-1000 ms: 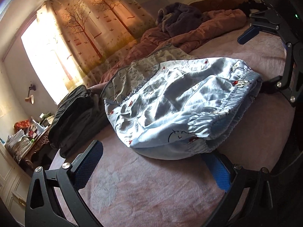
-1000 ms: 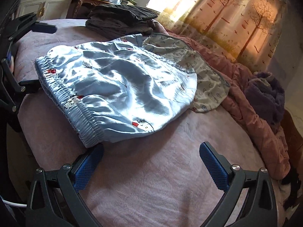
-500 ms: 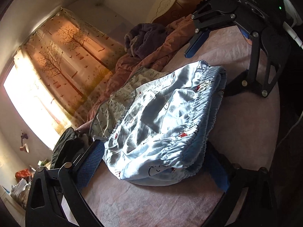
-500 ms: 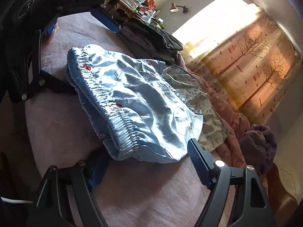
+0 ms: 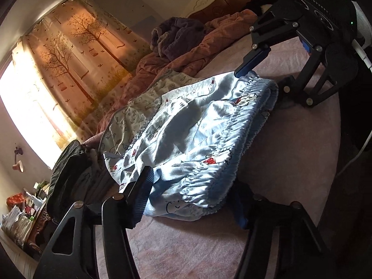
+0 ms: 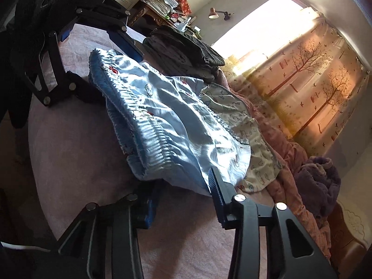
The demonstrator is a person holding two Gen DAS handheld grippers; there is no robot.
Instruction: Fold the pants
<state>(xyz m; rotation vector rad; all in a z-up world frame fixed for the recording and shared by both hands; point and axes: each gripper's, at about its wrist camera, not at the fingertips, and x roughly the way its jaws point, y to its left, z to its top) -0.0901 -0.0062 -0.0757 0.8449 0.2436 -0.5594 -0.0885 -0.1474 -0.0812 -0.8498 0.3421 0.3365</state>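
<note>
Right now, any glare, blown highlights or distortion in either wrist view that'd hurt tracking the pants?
Left wrist: window clipped white, satin pants glare near the waistband, straight lines bow from fisheye. Right wrist: window blown out, sheen streaks on the pants, dark vignetted corners. Both reasonably sharp.

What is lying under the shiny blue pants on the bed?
Under the blue pants a white printed cloth sticks out on the far side, resting on the pink bedcover. How far it reaches beneath is covered.
</note>
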